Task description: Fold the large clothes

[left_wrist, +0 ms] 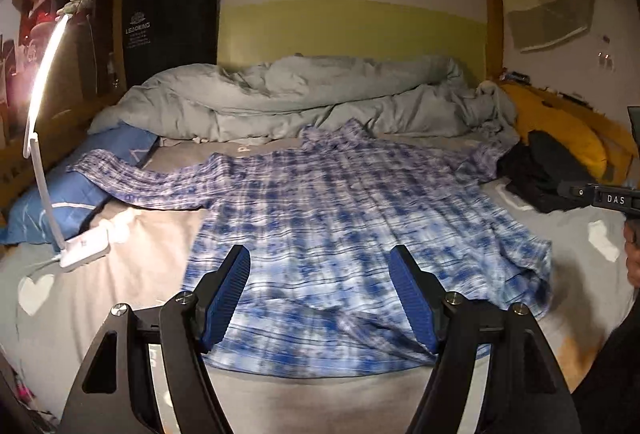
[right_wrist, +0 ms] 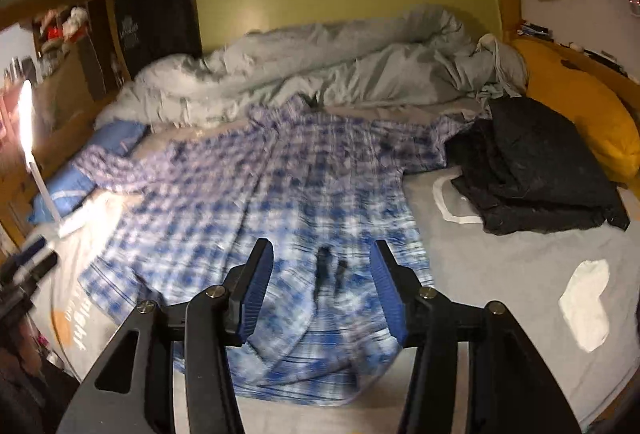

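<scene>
The plaid shirt (left_wrist: 320, 218) lies spread flat on the bed (left_wrist: 132, 234), and what the coming move turns on is its long axis: it runs from the hem at the near edge of the bed straight away to the collar, which ends just short of the bunched grey duvet (left_wrist: 280, 90) along the far edge. One sleeve stretches out toward the bed's left edge, over the blue pillow (left_wrist: 48, 202) and near the white lamp (left_wrist: 44, 114); the other reaches toward the right edge, ending beside the pile of dark folded clothes (right_wrist: 532, 174).

Both claws hang above the hem end, pointing down and forward along that axis. The left claw (left_wrist: 320, 298) stands released, its blue pads wide apart with nothing between them but the shirt's lower half showing below, untouched. The right claw (right_wrist: 320, 294) is also released, somewhat narrower, and grips nothing; the hem lies bunched and rumpled under it, close to the near edge.

The left claw is on the side of the left sleeve, the right claw on that of the right sleeve. A lengthwise fold seems the likely next step, each claw taking its own side, though no fold has started yet.
</scene>
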Demonstrator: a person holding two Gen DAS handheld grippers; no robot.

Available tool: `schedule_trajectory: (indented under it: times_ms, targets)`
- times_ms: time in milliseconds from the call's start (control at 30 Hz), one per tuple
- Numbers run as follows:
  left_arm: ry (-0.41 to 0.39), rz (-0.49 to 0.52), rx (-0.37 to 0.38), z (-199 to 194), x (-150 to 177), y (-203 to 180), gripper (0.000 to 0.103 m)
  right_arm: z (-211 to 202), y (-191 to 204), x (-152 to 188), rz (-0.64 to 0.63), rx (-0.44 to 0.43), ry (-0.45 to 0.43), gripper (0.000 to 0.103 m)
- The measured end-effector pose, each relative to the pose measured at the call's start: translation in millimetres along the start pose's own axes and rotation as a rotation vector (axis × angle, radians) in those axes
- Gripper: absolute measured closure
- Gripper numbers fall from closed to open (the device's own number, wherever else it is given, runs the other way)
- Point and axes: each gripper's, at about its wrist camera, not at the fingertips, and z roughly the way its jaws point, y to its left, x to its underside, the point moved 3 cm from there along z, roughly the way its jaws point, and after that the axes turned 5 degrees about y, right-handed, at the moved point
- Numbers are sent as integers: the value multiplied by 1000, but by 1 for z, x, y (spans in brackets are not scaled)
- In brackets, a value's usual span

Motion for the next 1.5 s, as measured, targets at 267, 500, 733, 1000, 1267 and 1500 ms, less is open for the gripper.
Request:
schedule_trajectory:
  times_ms: [267,500,733,1000,1267,1500]
  targets:
    - [213,50,124,40,36,-16,27,63,7,39,-169,49,247,53]
    - [452,-13,390,81,86,-66,29,97,-8,81,-207,138,383,53]
    - [581,-163,491,134,87,-71,81,94,-28,78,-195,186,348,59]
    - [481,-131,413,140,29,-63,98,74,-56,32,-89,193,176,99]
    - [410,-119,281,188,-35,-58,99,125,-64,-13,-110,207,167,99]
    - [365,-74,280,197,-40,-37,86,145,-79,-24,-52,216,180,66]
